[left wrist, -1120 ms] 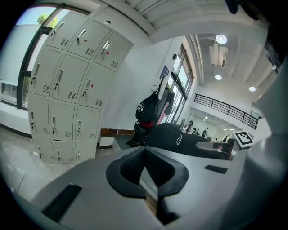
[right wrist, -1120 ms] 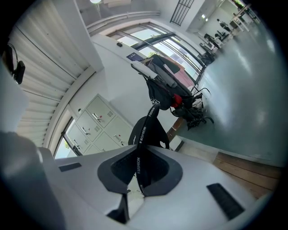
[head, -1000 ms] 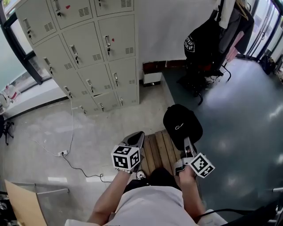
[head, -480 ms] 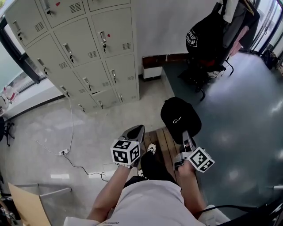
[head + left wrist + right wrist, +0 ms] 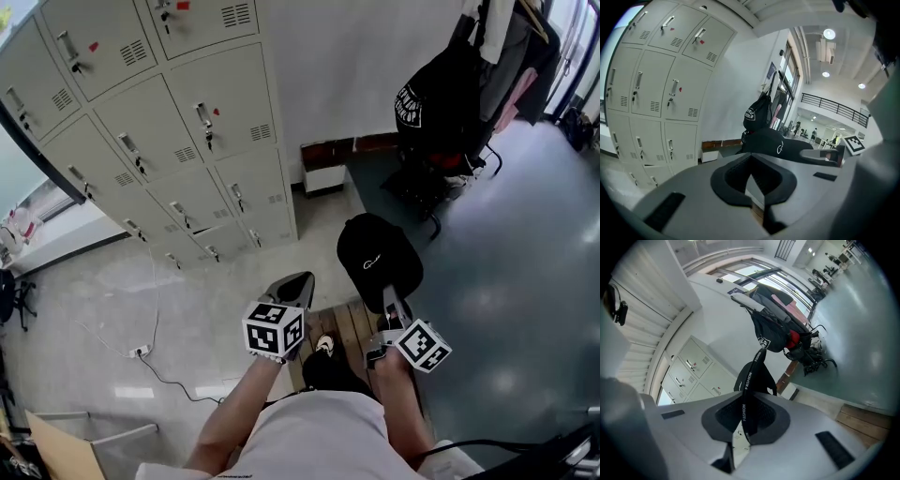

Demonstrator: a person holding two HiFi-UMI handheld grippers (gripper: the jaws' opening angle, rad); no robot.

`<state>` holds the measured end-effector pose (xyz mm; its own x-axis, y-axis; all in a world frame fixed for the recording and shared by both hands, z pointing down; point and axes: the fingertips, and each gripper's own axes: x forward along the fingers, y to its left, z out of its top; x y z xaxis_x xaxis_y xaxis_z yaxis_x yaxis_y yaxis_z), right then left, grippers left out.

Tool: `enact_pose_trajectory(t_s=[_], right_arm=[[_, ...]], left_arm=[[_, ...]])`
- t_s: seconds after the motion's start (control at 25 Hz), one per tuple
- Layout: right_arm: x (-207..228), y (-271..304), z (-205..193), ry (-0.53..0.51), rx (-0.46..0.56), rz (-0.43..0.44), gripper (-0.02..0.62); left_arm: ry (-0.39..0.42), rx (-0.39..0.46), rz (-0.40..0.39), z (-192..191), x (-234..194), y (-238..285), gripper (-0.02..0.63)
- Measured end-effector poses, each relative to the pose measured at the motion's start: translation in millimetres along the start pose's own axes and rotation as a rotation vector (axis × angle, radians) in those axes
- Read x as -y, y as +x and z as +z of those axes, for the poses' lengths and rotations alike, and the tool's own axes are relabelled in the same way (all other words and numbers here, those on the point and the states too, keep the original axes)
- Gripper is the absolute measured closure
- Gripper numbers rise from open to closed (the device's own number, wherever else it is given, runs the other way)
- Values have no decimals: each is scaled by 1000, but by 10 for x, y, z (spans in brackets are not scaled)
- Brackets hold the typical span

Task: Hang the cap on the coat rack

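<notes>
Open floor [image 5: 534,281] gives a clear path to the coat rack [image 5: 433,192]. A hung backpack [image 5: 439,103] obstructs its near side. Lockers [image 5: 169,141] close the left.

Black fabric cap [image 5: 379,258] with small white logo, white lettering on its strap [image 5: 744,409]. Pale grey metal lockers [image 5: 169,141]. Glossy grey-blue floor [image 5: 525,281]. Black backpack [image 5: 436,103], white round print.

Left gripper [image 5: 296,281]: jaws were together, nothing in them, held out front.
Right gripper [image 5: 390,302]: was pinched tight on the cap [image 5: 378,255], level-ish.
</notes>
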<state>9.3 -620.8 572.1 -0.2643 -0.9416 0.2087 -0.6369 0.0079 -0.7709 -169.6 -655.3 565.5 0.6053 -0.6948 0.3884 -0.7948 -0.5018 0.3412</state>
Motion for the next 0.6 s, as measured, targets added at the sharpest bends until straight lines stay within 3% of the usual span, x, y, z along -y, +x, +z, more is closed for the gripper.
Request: enact_pose_trajectory(t_s=[0.28,0.6], right_arm=[[24,568,602,-5,51,26,575],[226,840,1150,8,127,23,575]], left_arm=[[41,19,-31,594,-18,726,603],[134,18,-96,1053,263,1319,603]])
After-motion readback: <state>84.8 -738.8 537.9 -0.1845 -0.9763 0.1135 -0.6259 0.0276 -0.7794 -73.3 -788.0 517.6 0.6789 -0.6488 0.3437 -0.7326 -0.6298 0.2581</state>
